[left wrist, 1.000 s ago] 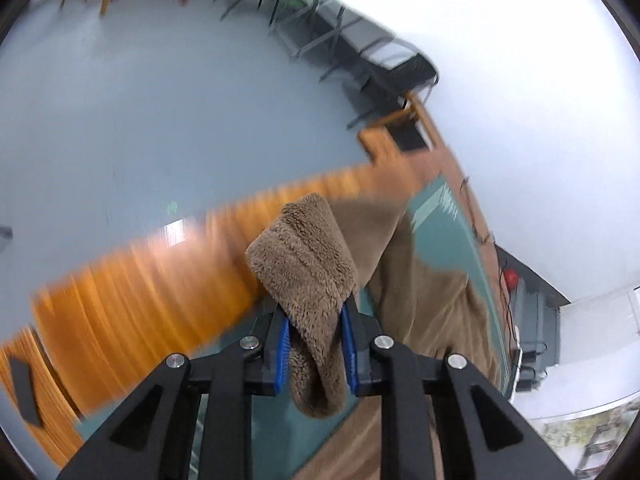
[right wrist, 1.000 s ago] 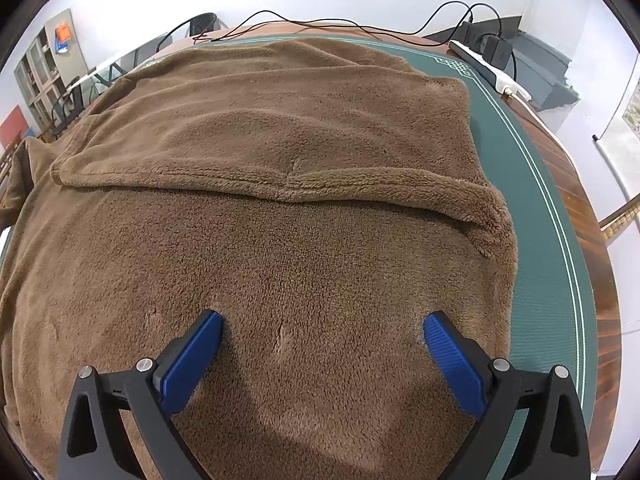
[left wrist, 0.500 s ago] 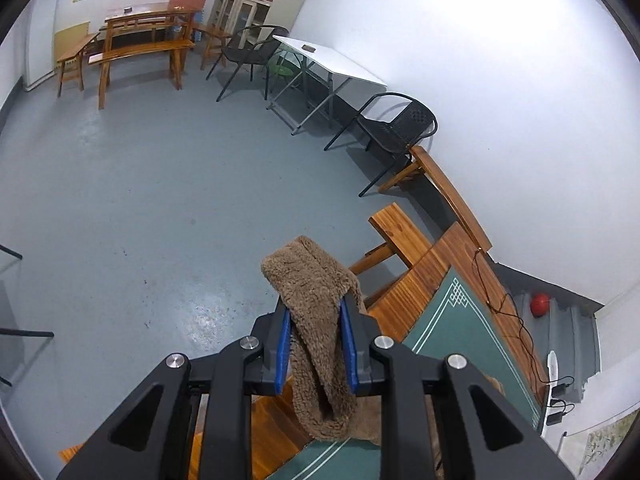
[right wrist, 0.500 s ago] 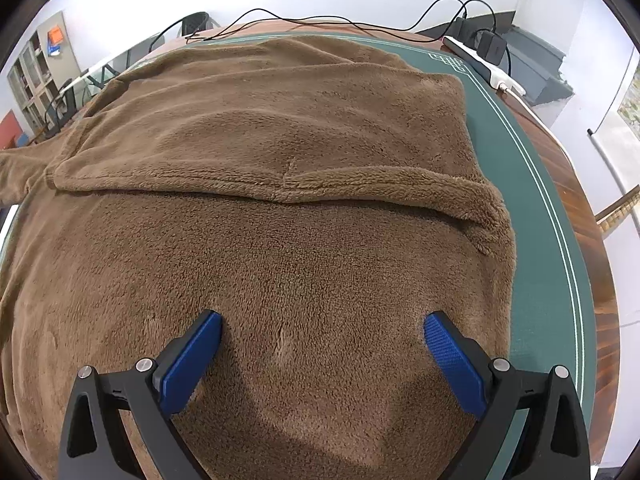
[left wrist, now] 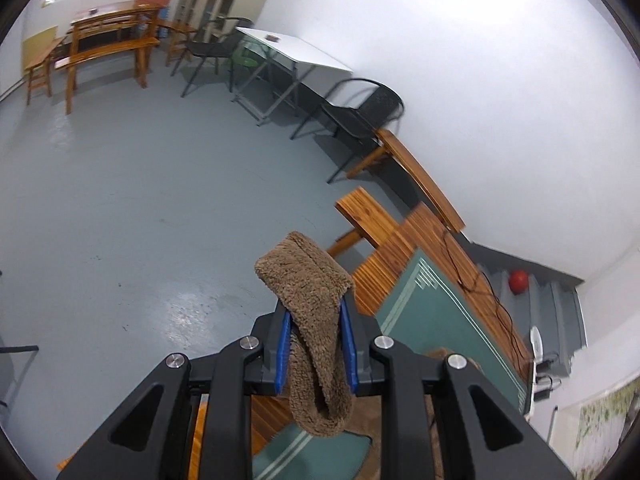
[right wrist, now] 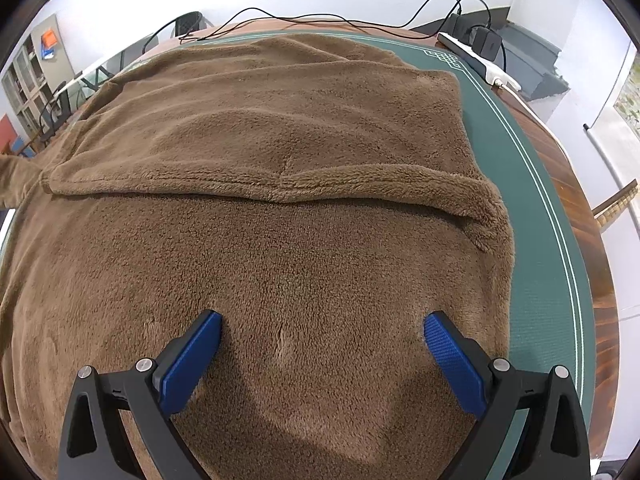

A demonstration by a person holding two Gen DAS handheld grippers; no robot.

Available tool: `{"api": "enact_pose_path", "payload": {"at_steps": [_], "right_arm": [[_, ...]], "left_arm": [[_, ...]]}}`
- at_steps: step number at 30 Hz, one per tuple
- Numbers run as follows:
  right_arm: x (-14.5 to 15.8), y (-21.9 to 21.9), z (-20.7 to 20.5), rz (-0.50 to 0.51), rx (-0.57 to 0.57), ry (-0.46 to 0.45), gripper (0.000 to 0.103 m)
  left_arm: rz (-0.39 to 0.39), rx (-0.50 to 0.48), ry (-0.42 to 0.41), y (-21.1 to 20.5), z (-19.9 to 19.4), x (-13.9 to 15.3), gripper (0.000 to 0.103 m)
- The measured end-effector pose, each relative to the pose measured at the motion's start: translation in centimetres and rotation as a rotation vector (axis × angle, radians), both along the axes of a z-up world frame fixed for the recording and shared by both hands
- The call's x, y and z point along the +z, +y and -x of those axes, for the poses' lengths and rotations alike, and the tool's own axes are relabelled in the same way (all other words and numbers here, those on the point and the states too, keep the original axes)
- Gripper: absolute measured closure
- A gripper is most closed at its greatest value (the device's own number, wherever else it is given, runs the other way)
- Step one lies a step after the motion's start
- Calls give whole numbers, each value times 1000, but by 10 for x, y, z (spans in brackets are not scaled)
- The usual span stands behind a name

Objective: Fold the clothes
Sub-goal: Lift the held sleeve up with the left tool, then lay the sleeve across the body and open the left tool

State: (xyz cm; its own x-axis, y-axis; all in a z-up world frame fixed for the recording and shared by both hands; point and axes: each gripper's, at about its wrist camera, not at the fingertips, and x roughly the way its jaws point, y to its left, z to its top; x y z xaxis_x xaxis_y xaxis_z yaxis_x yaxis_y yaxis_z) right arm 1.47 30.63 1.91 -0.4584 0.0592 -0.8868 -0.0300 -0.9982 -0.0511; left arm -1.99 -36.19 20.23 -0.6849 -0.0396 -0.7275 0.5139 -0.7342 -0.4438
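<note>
A brown fleece garment (right wrist: 304, 184) lies spread over the green mat (right wrist: 536, 264), with one part folded across its far half. My right gripper (right wrist: 322, 326) stands open, its blue fingertips (right wrist: 440, 332) pressed down into the fleece near the front. In the left wrist view my left gripper (left wrist: 315, 322) is shut on a cuff-like end of the same brown fleece (left wrist: 308, 280), held up above the table's corner. The strip hangs down between the jaws toward the mat (left wrist: 436, 316). How the lifted end joins the rest is hidden.
A power strip (right wrist: 480, 64) and black cables (right wrist: 320, 20) lie along the table's far edge. Wooden table border (left wrist: 396, 252) and a wooden bench (left wrist: 420, 176) stand beyond the mat. Black chairs (left wrist: 360, 116), a white folding table (left wrist: 292, 52) and grey floor (left wrist: 120, 200) lie past the table.
My left gripper rose with the fleece end and swung away from the garment, so its view now shows floor and the table corner. The right gripper stayed pressed on the fleece.
</note>
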Motion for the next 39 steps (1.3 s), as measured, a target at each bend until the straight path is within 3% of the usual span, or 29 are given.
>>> {"api": "enact_pose_path", "payload": {"at_steps": [6,11,24,31,39], "right_arm": [[-1,4,2,2,-2,7,1],[-2,1,0,3,-6,22,1],[-2,1,-8,6,-10,54,1],[-3,1,-8,8,-13,66,1],[-2,0,-10,9,-14,79,1]], "left_arm": [[25,-174,8,72,35,8,79],[47,-380,24,162,70,14,78],[-83,-855,51,381,126,15,78],[-128,-1027,-29,484,135,-20,78],[-89,-1038,-240,536,151,-98,75]]}}
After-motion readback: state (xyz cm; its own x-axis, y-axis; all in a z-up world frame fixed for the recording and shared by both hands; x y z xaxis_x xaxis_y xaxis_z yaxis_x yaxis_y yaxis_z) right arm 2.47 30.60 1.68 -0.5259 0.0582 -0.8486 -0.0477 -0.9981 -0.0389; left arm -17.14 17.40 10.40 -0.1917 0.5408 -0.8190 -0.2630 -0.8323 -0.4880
